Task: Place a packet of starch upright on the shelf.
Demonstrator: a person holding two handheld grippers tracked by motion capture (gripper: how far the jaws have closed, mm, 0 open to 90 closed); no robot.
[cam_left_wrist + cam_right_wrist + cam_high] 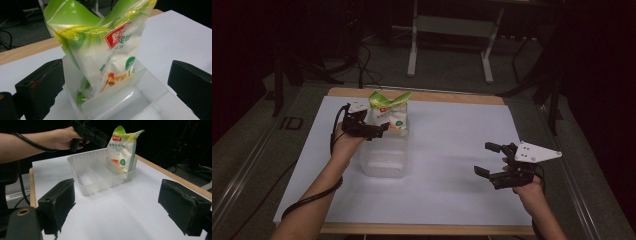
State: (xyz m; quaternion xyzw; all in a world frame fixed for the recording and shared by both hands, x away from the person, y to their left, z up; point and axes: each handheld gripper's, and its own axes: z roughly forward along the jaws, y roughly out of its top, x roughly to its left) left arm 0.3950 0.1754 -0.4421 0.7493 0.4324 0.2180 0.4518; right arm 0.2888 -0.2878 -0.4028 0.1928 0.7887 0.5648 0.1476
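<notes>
From the high view, a white tabletop point(447, 165) with a wooden edge carries a clear plastic tray point(383, 159) left of centre. A green and white bag point(389, 113) stands upright in the far end of the tray, its torn top flaring open. The left tool point(379, 129) is held just beside the bag on its left, near the tray's far end; whether it touches the bag cannot be told from here. The right tool point(486, 159) hovers over the bare tabletop on the right, well apart from the tray, its jaws spread wide and empty, with a grey three-cornered plate on top.

In the left gripper view, the bag point(100, 47) stands between the two black jaws of the left tool point(115, 82), which are wide apart and clear of it on both sides. The bag sits in an end compartment of the tray point(120, 100), behind a low divider, with a red label and a small green round mark on its front.

In the right gripper view, the right tool point(117, 207) has its jaws wide with nothing between them, above the white tabletop point(120, 220). Farther off lies the tray point(100, 173), the bag point(122, 150) upright at its right end. A hand point(62, 137) holds the left tool point(102, 141) just left of the bag's top.
</notes>
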